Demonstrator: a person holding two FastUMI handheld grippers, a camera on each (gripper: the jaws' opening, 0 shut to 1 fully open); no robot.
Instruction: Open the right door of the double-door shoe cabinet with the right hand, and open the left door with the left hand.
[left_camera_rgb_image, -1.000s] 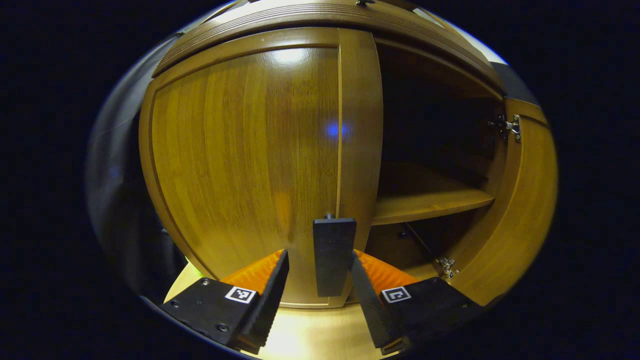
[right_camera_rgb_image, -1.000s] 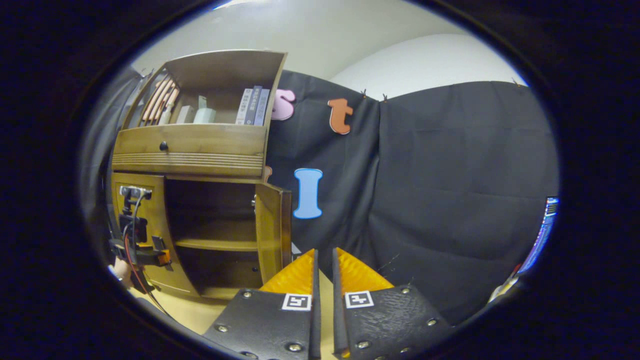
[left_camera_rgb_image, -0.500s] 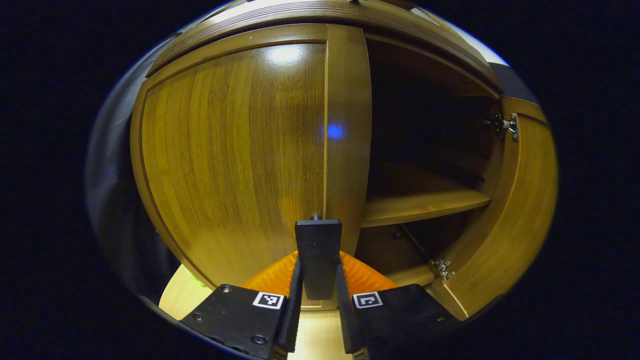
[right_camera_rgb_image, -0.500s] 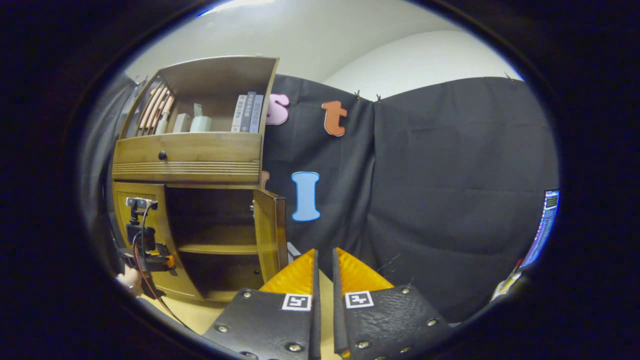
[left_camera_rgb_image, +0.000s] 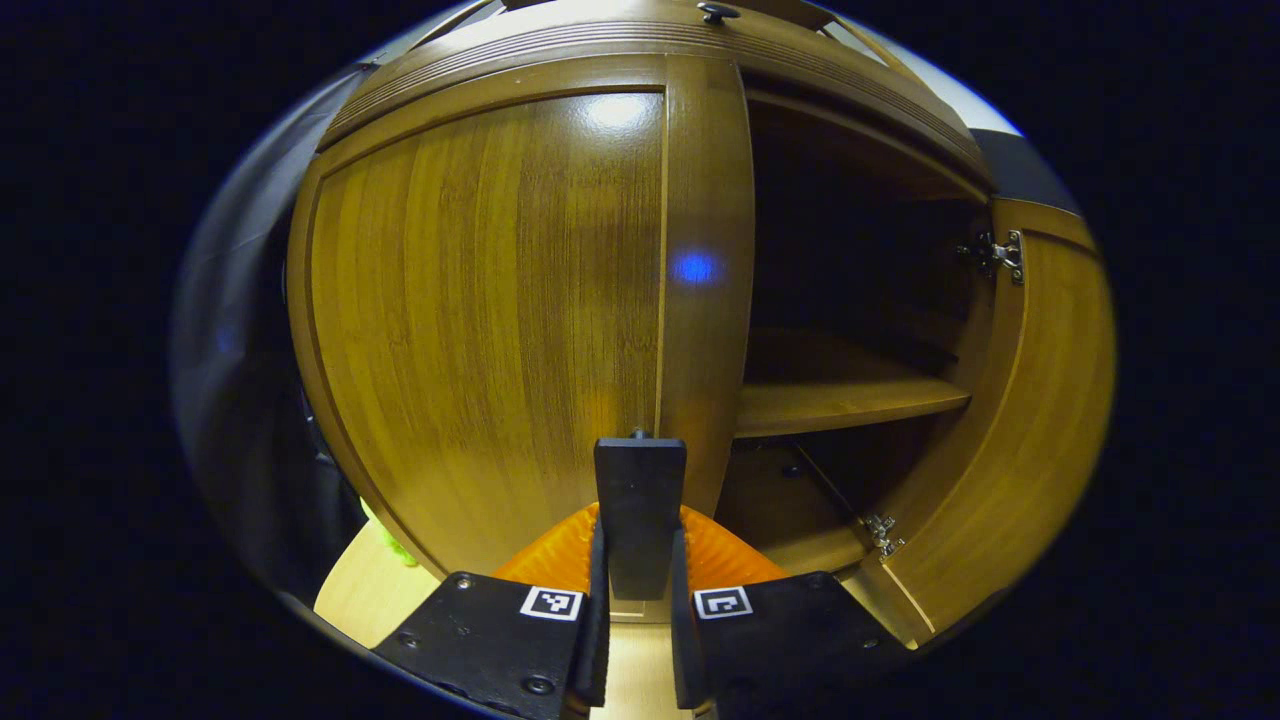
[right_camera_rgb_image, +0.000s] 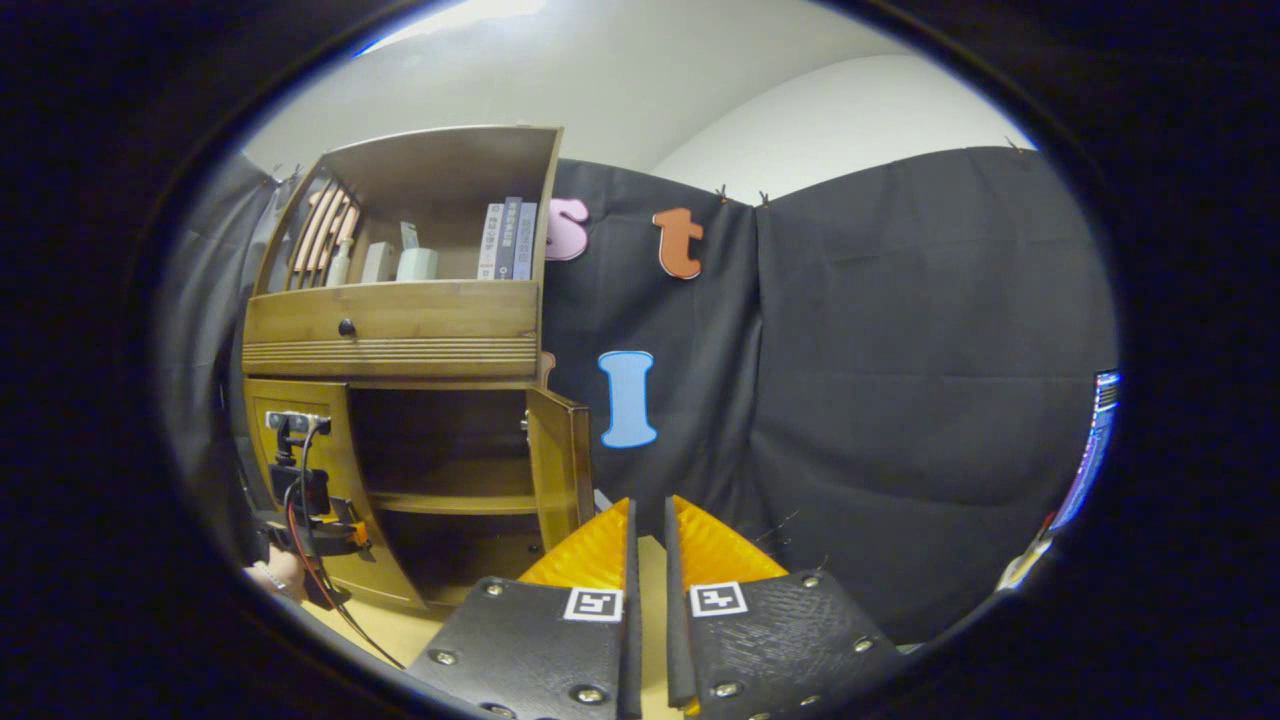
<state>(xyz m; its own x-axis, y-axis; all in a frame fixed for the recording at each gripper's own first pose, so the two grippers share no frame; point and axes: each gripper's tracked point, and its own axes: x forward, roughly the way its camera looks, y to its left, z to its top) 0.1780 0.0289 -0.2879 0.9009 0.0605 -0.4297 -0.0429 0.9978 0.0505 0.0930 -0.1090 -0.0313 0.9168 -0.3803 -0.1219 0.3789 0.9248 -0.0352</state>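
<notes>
The wooden shoe cabinet stands close in front of me in the left gripper view. Its left door looks closed and carries a flat black handle near its inner edge. My left gripper is shut on that handle, one finger pressing each side. The right door is swung wide open, showing a dark inside with a shelf. In the right gripper view the open right door stands left of my right gripper, which is shut on nothing and well back from the cabinet. The left gripper and a hand show at the left door.
Above the doors are a drawer with a dark knob and an open shelf with books and small containers. Black cloth walls the booth behind and to the right. The floor is pale wood.
My left gripper's fingers closed from open onto the left door's handle and now hold it. The right gripper stayed shut and its view drifted slightly.
</notes>
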